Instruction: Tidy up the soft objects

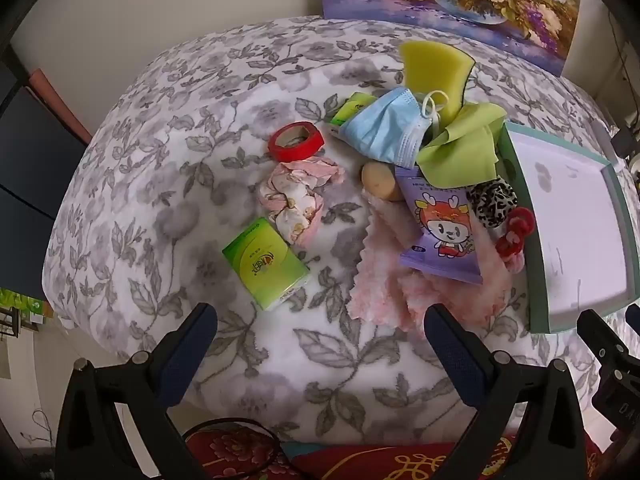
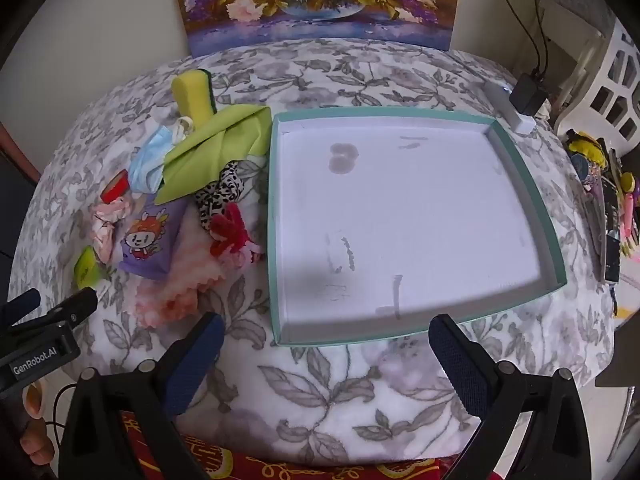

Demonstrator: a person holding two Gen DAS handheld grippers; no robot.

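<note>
Teal tray (image 2: 516, 152) looks empty; left gripper (image 1: 320, 344) and right gripper (image 2: 326, 354) wide apart.

The pile of soft objects (image 2: 180, 184) lies left of the tray (image 2: 280, 240), painting (image 2: 320, 0) behind both.

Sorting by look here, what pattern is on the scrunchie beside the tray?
Black-and-white leopard print on the scrunchie; clearest in the left wrist view.

Bare blanket (image 1: 320, 344) before the pile, tray (image 2: 520, 216) floor unoccupied, pink cloth (image 1: 384, 284) nearest, tissue pack (image 1: 266, 264) apart
</note>
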